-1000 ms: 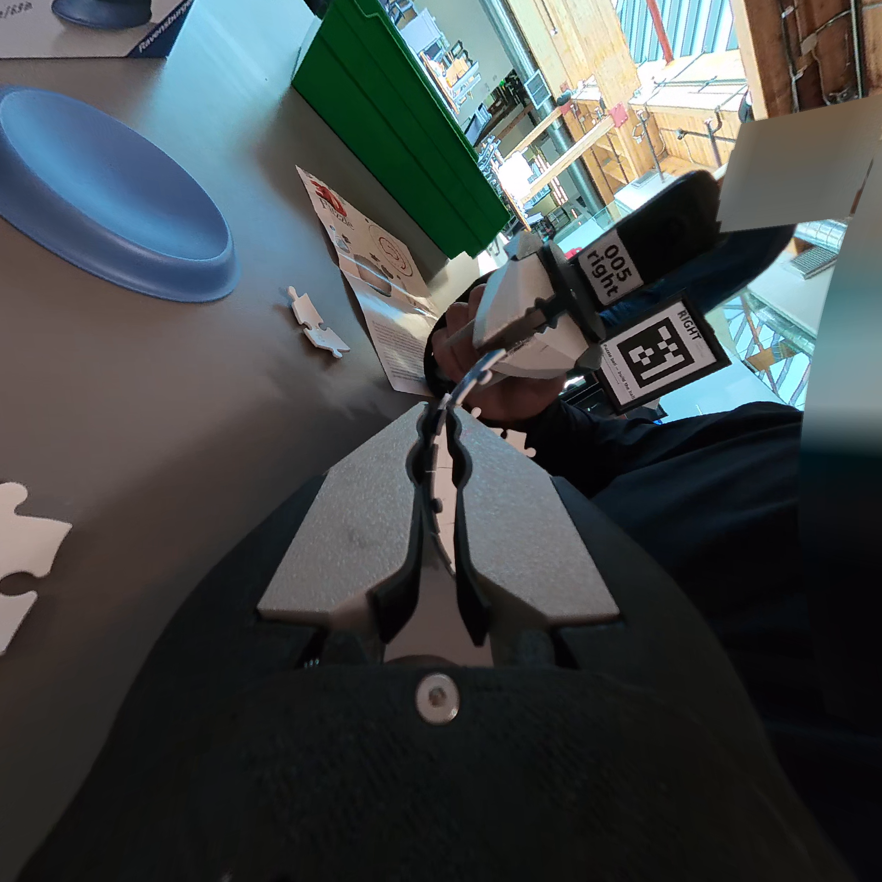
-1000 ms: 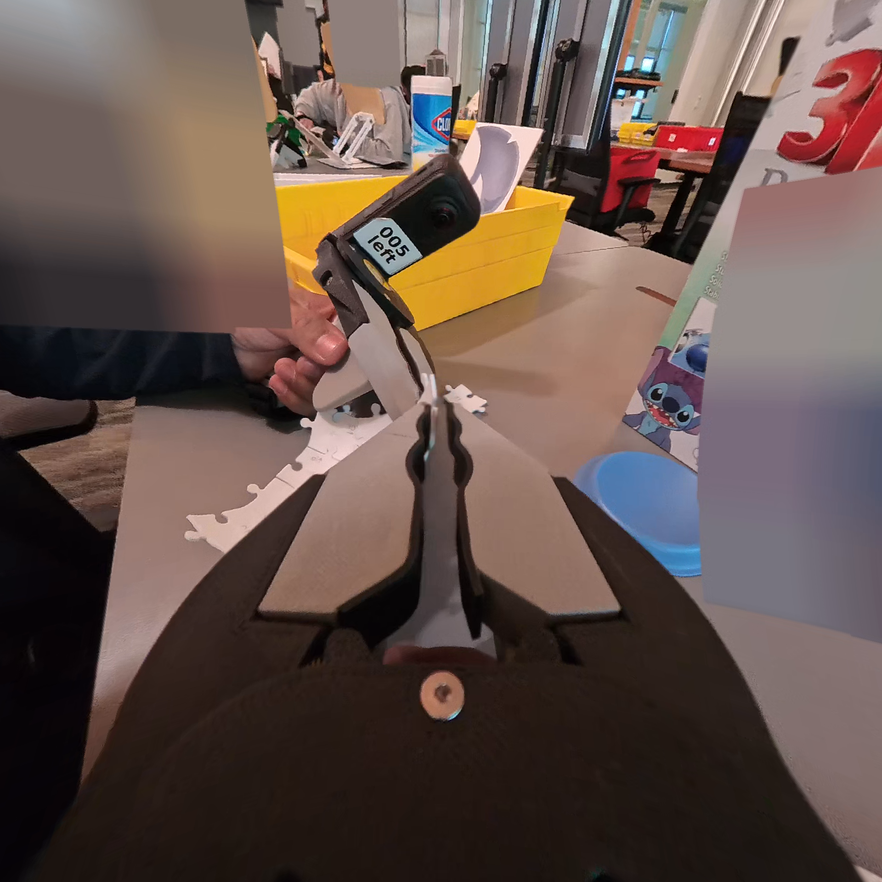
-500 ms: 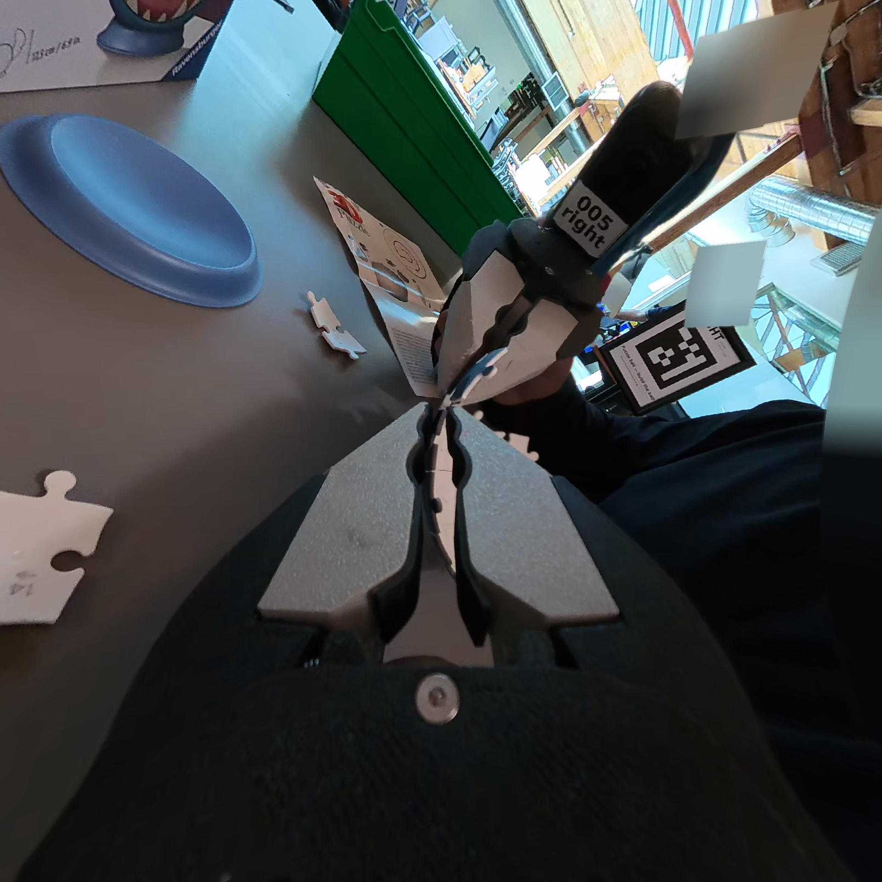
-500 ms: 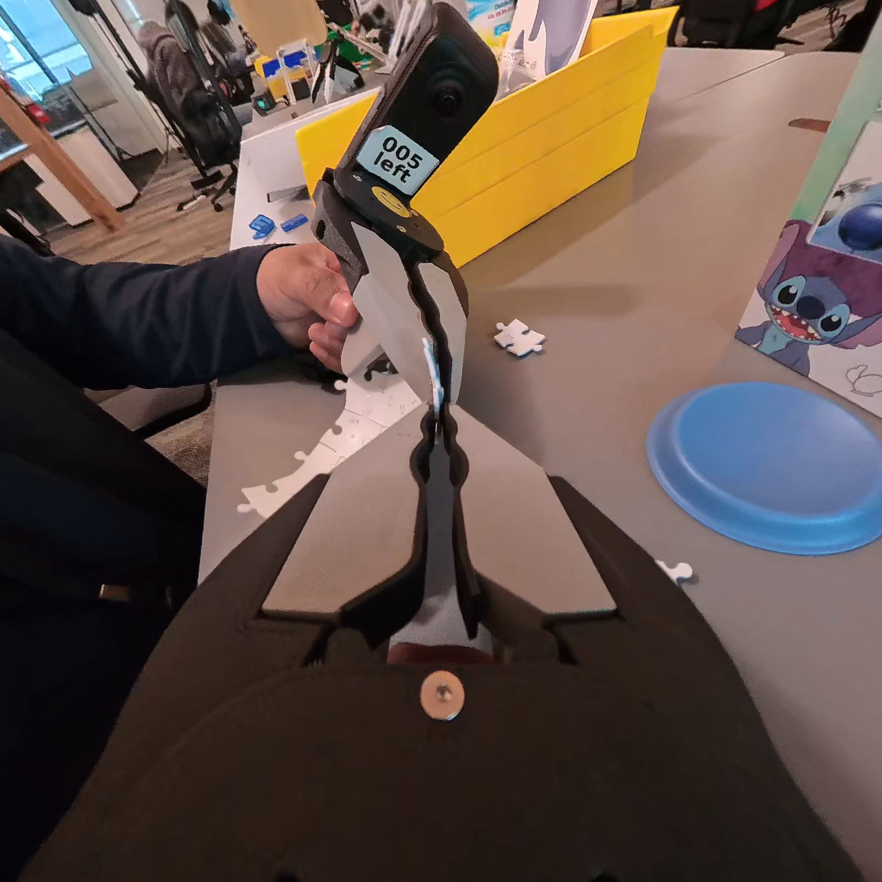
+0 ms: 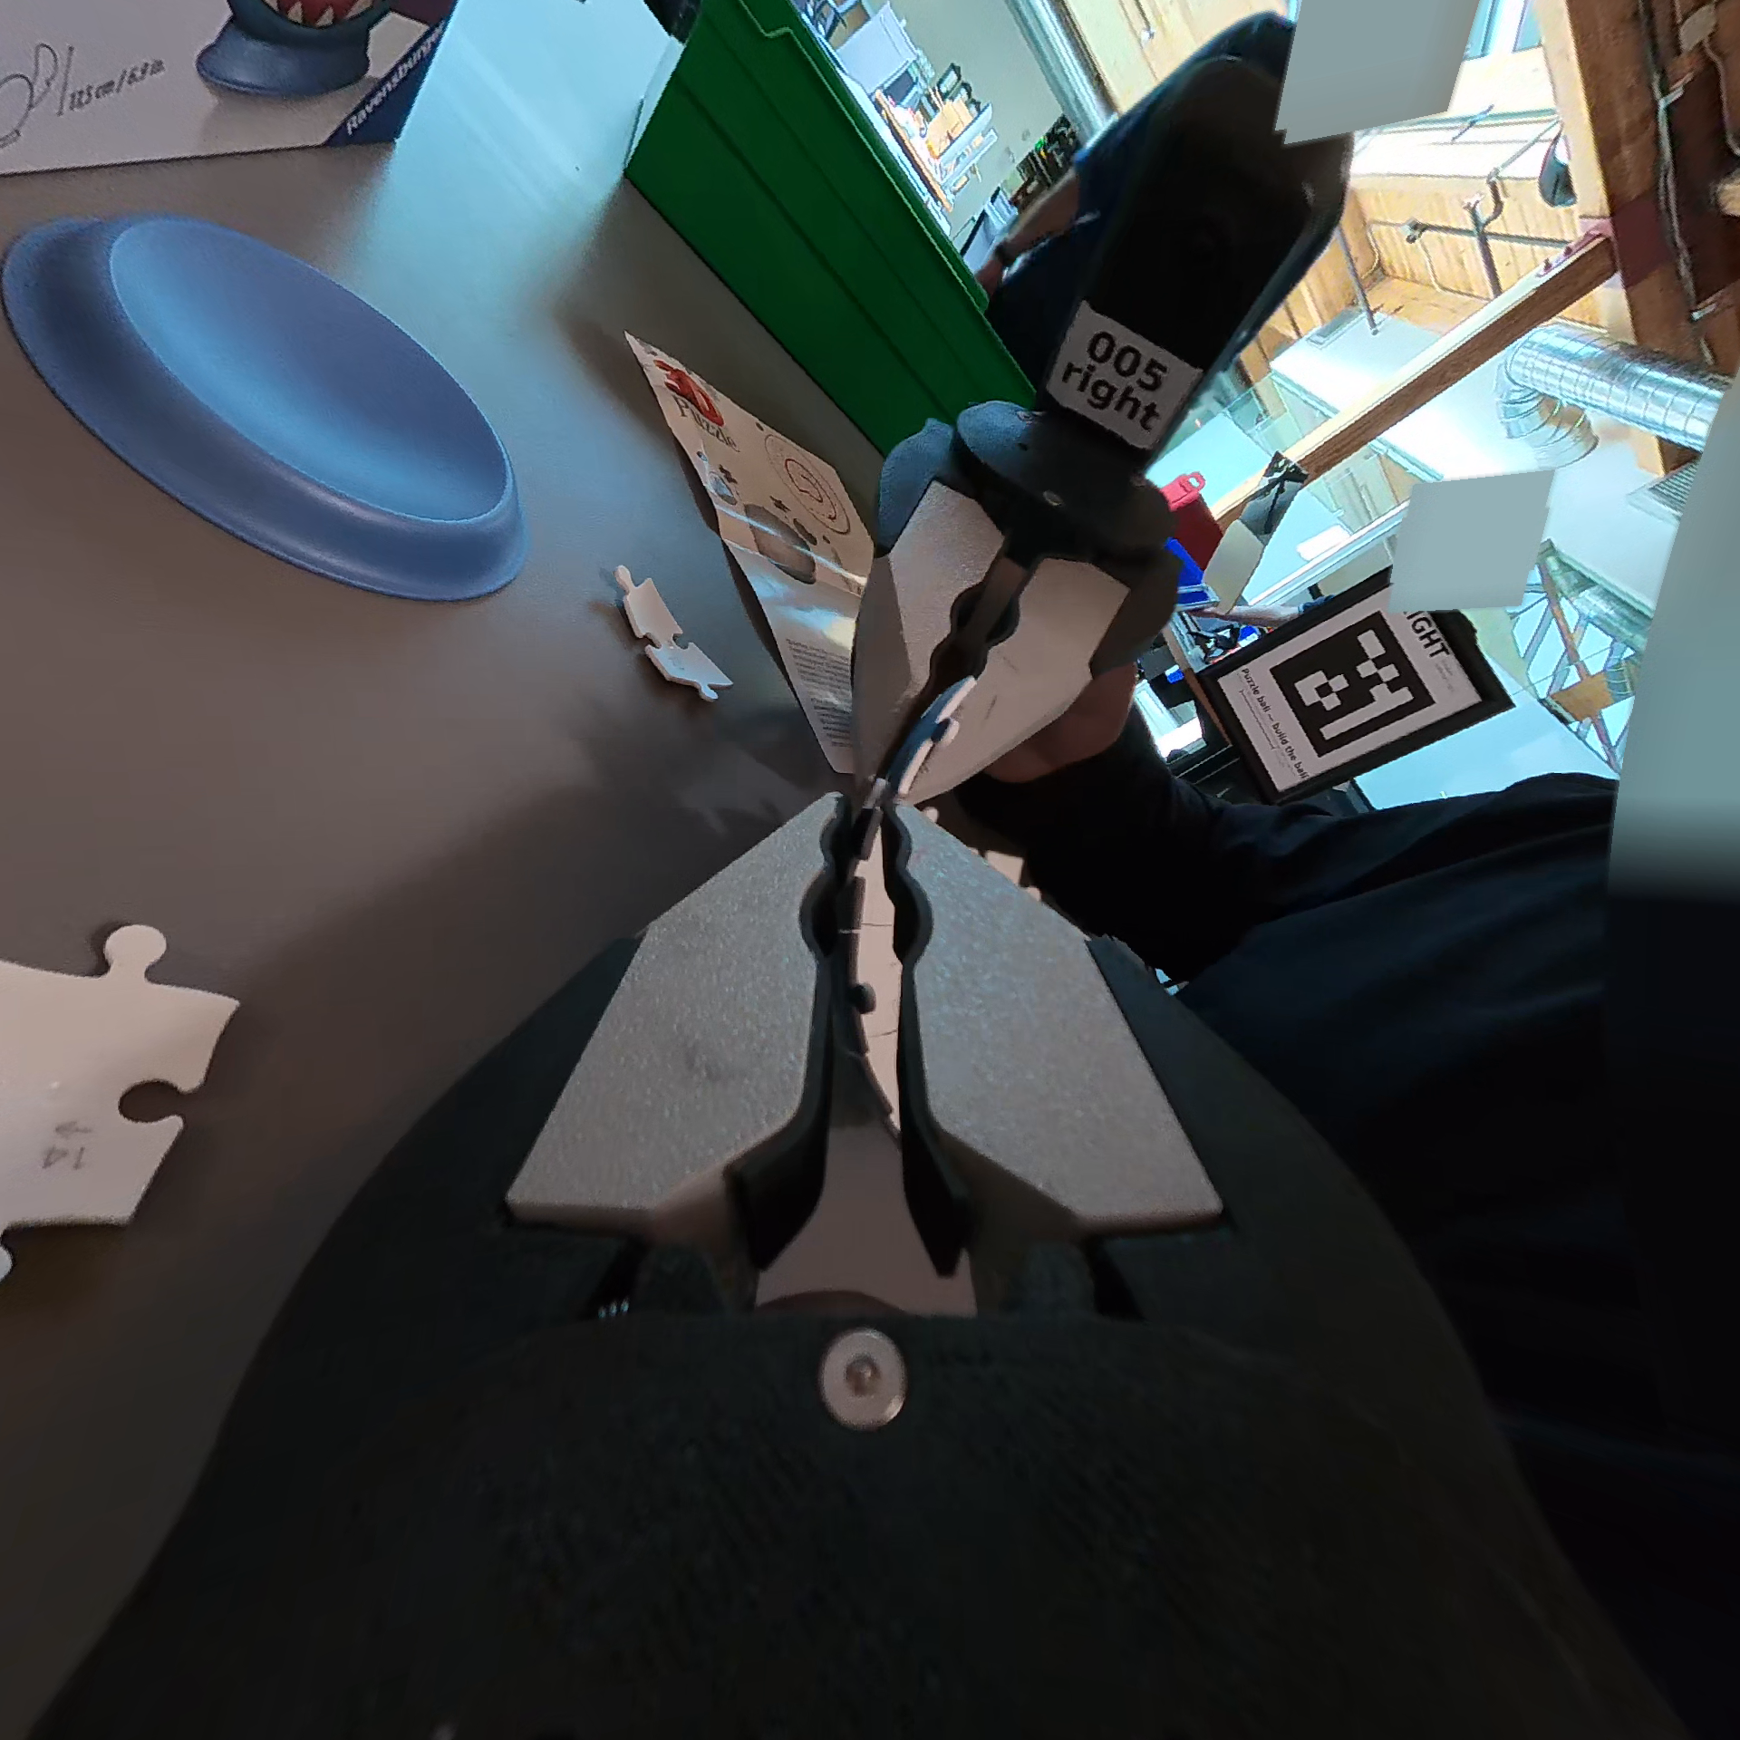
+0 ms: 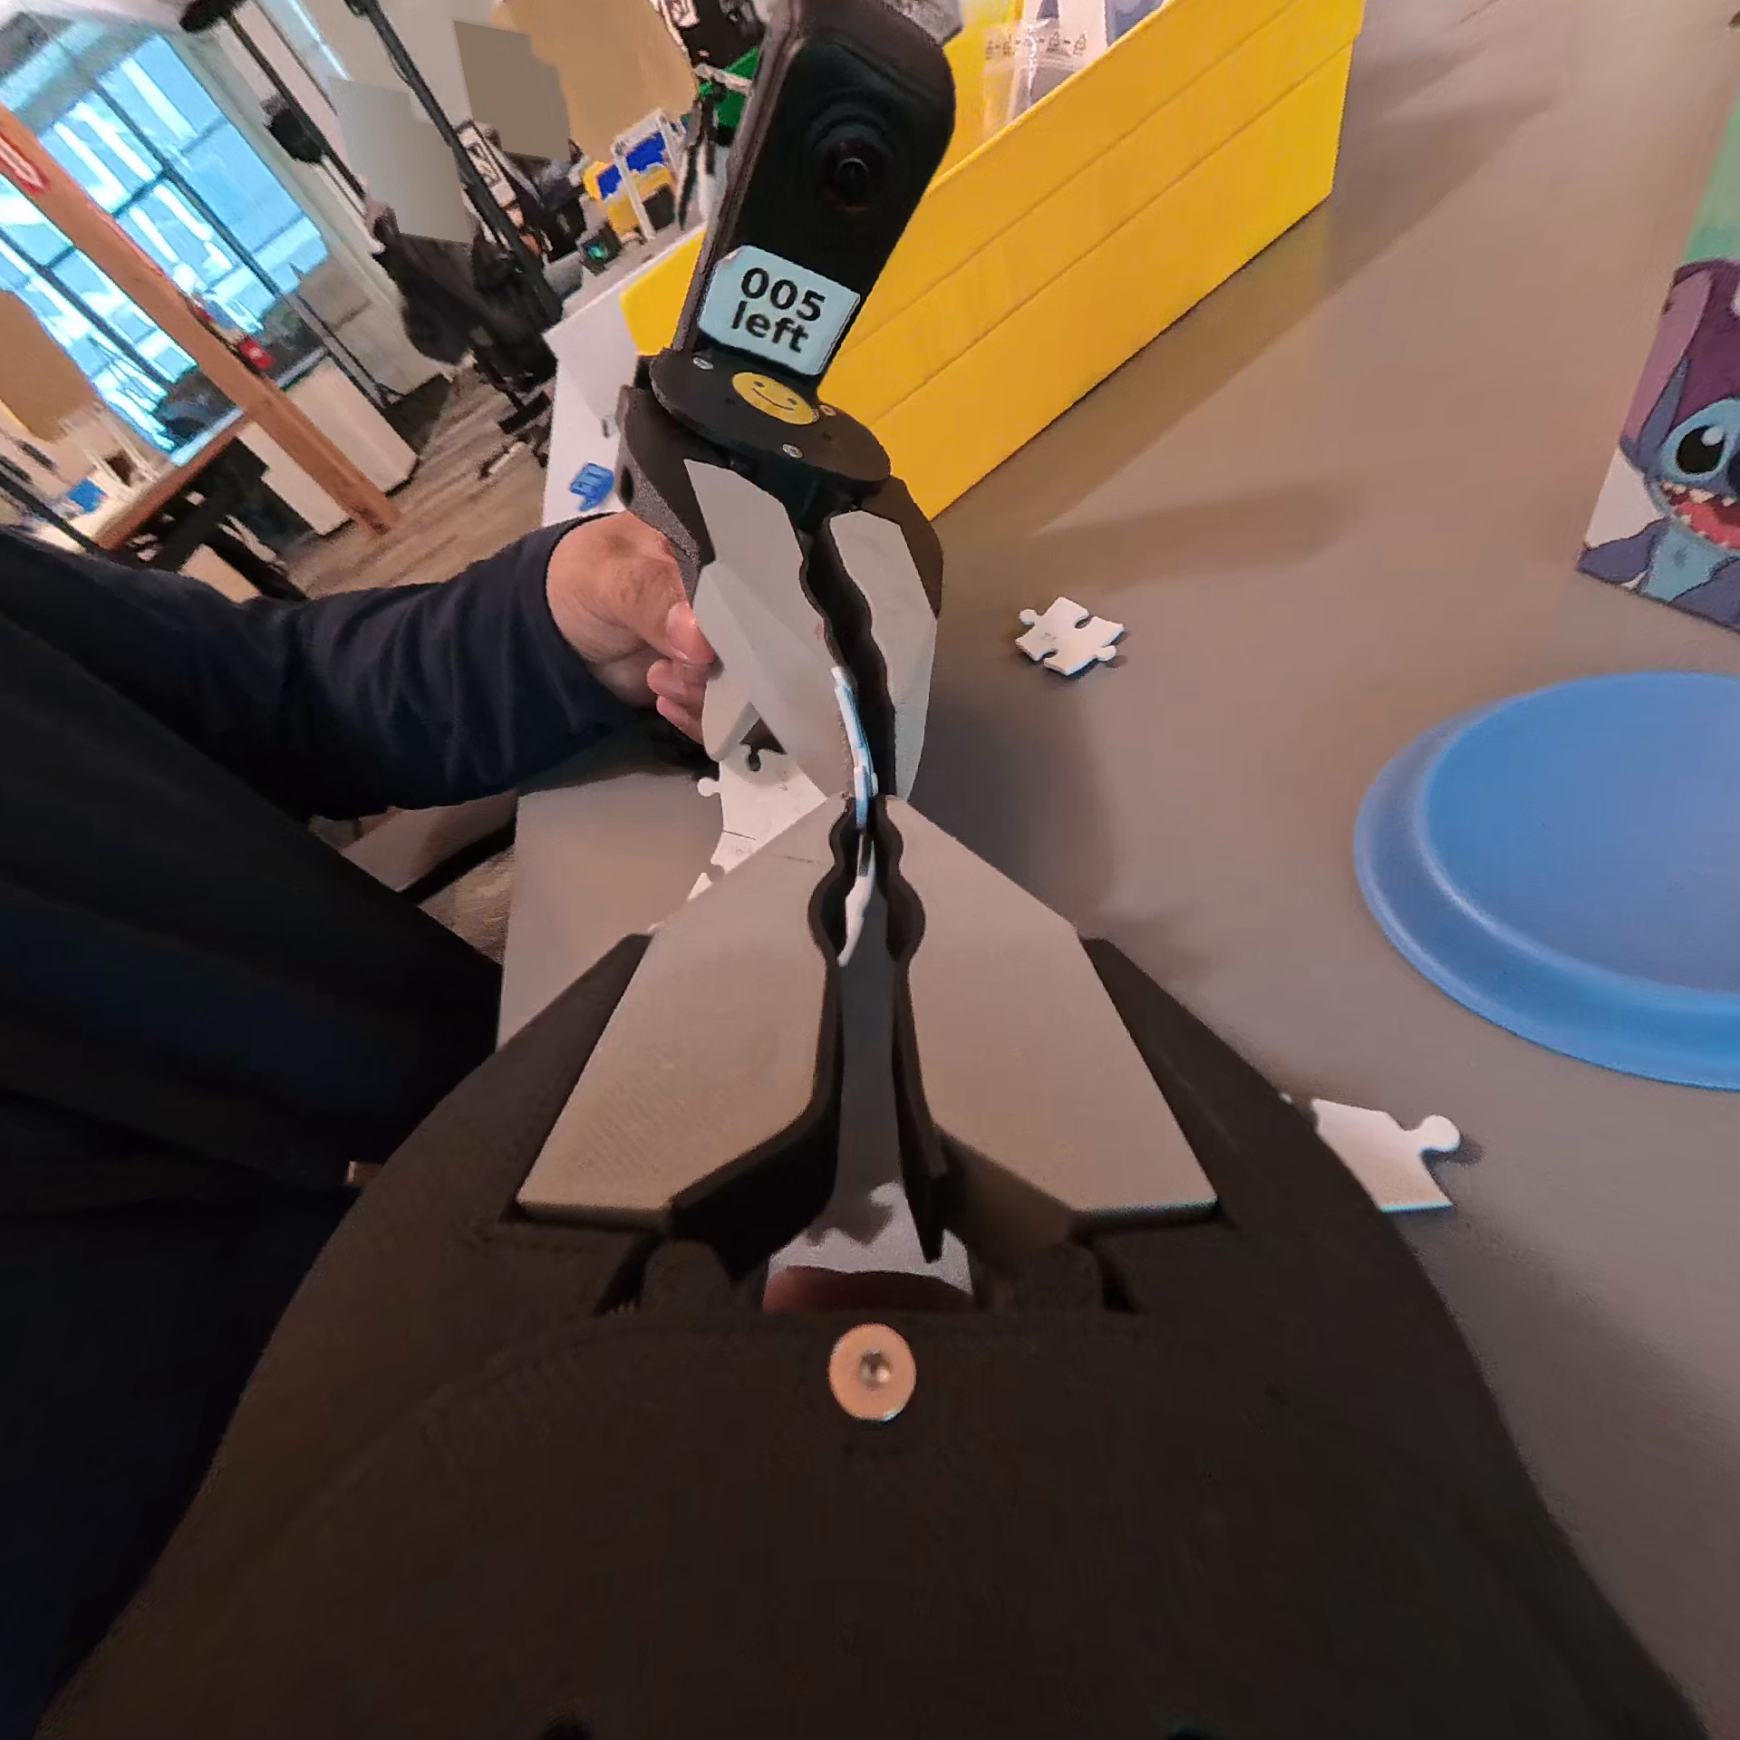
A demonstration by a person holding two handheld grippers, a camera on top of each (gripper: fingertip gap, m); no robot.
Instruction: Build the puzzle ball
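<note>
Since a second ago the right tool [image 5: 918, 767] has swung upright in the left wrist view, camera end now pointing up instead of lying sideways, and the two tools have closed to tip-to-tip; the left tool [image 6: 871, 777] likewise stands taller and nearer in the right wrist view.

Grey counter [image 6: 1271, 527] carries everything. Yellow bin [image 6: 1083, 235] at the far side in the right wrist view, green bin [image 5: 810, 217] at the far side in the left wrist view. Blue dish [image 6: 1554, 876] sits on the counter right of the tools, nothing in it. Puzzle box [image 6: 1685, 471] with a cartoon print stands beyond the dish. Folded leaflet [image 5: 791, 546] lies flat near the green bin.

Left tool: fingers pressed together, pinching a curved strip of joined puzzle pieces [image 6: 855, 744] edge-on, white with a blue face. Right tool: fingers pressed together on a second curved piece [image 5: 927, 730]. The two held pieces meet at the tool tips, above the counter; cannot tell whether they are interlocked.

A hand [image 6: 631, 612] in a dark sleeve grips the left tool.

Loose white pieces on the counter: one pair [image 6: 1069, 636] beyond the tools, one [image 6: 1384, 1163] just beside the right tool's body, a larger one [image 5: 85, 1083] at the left edge of the left wrist view.
</note>
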